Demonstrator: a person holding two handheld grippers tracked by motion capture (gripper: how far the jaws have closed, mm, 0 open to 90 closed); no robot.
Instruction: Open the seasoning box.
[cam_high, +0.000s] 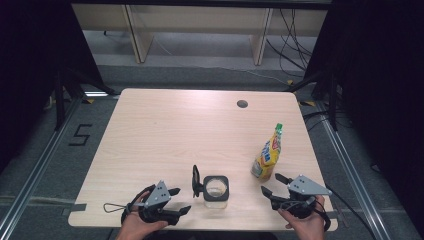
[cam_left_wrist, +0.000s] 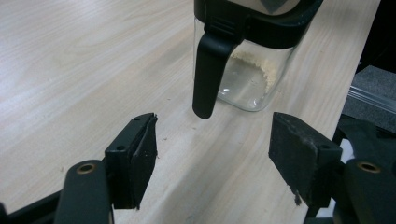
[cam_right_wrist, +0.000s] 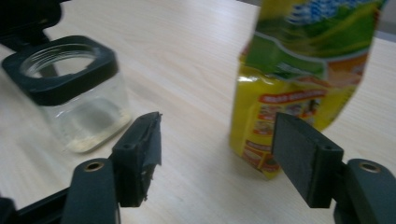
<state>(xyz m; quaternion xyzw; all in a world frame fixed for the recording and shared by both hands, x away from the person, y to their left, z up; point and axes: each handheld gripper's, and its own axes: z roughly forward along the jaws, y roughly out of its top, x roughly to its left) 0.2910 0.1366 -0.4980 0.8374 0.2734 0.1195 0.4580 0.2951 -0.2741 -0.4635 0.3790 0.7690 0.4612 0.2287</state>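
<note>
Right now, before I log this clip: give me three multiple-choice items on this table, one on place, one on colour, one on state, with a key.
1. Where does the yellow pouch stand relative to the glass jar?
A. to its right in the high view
B. inside it
C. to its left in the high view

2. What colour is the pouch's cap?
A. red
B. green
C. white

3. How is the jar's lid?
A. sealed shut
B. missing
C. flipped open

Key: 1 A, the pouch stands nearer the right gripper; 2 B, the tip is green; 3 C, the jar's mouth is uncovered and the lid stands at its side.
</note>
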